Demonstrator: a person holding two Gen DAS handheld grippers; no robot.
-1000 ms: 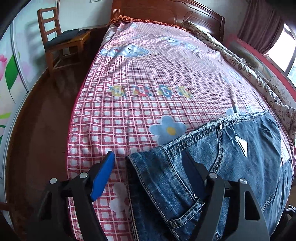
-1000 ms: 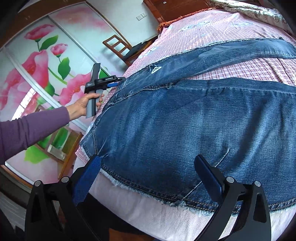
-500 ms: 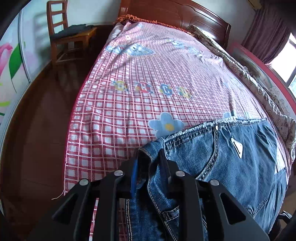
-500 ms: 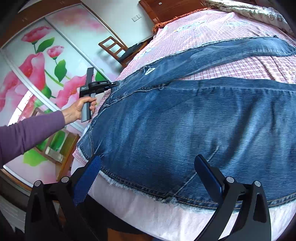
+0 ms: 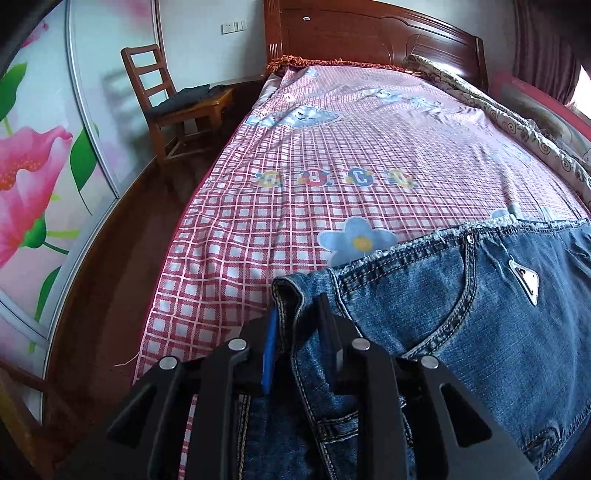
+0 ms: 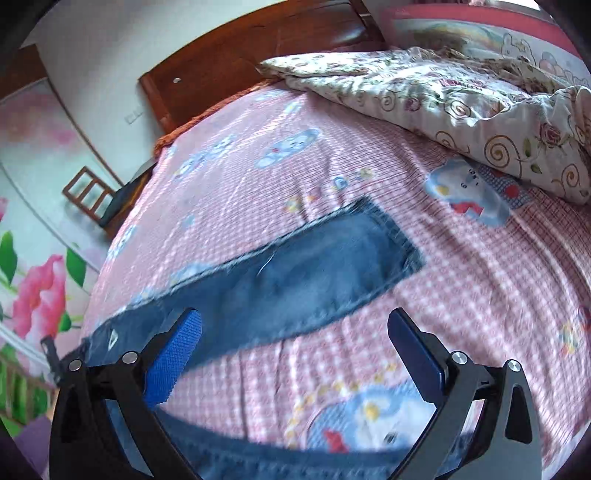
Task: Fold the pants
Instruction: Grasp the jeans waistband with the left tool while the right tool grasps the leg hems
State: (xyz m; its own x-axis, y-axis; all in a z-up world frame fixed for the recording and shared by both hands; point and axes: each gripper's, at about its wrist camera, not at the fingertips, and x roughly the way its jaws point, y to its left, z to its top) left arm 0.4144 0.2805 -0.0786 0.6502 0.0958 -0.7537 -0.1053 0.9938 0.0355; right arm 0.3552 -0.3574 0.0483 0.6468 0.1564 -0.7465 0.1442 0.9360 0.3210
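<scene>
Blue denim pants (image 5: 461,314) lie spread on the bed's pink checked sheet (image 5: 332,155). My left gripper (image 5: 297,332) is shut on the pants' waistband corner near the bed's left edge, and the cloth bunches up between its pads. In the right wrist view one pant leg (image 6: 295,273) stretches across the sheet toward the headboard, and a second strip of denim (image 6: 277,458) runs along the bottom. My right gripper (image 6: 295,350) is open and empty above the sheet between the two legs.
A floral quilt (image 6: 480,107) is heaped along the bed's far side. A wooden chair (image 5: 173,107) with dark clothes stands beside the bed near the wooden headboard (image 5: 369,33). A flowered wardrobe door (image 5: 33,166) lines the left wall.
My left gripper closed on the waistband corner and lifted it slightly. My right gripper swung away from the waist area and now looks up the bed over the pant legs, still open.
</scene>
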